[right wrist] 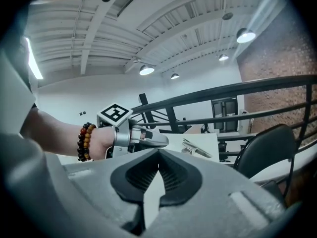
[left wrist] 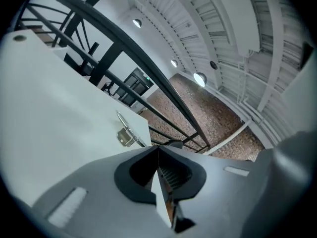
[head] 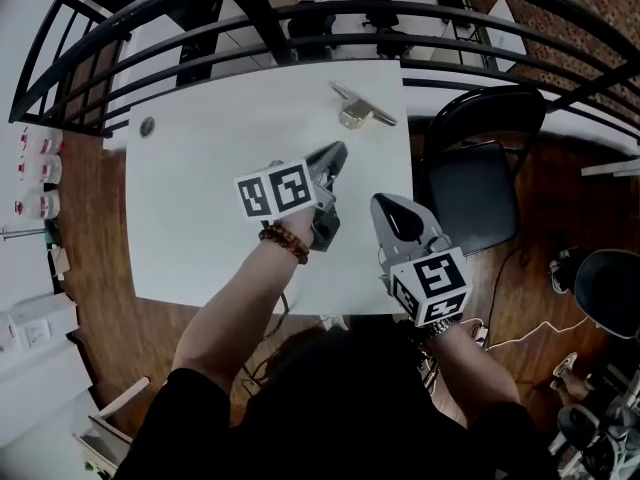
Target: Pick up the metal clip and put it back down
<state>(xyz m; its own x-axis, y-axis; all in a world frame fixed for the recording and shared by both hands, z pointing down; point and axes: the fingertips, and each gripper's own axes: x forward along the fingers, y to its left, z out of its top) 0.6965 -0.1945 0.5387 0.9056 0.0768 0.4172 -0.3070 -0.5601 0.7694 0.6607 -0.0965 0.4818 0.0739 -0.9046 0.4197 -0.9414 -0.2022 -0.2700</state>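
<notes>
The metal clip (head: 358,108) lies near the far right corner of the white table (head: 200,218), with nothing holding it. My left gripper (head: 335,153) hovers over the table's middle, pointing toward the clip and a short way short of it, its jaws shut and empty. In the left gripper view the clip (left wrist: 126,133) lies ahead and left of the shut left gripper (left wrist: 158,148). My right gripper (head: 392,208) is over the table's near right edge, jaws closed on nothing. The right gripper view shows the closed right gripper (right wrist: 158,151), the left gripper (right wrist: 148,140) and the clip (right wrist: 195,148) beyond.
A small round object (head: 148,126) sits at the table's far left corner. A black chair (head: 475,183) stands against the right side. A black railing (head: 300,28) runs behind the table. Bottles (head: 35,173) stand on the floor at left.
</notes>
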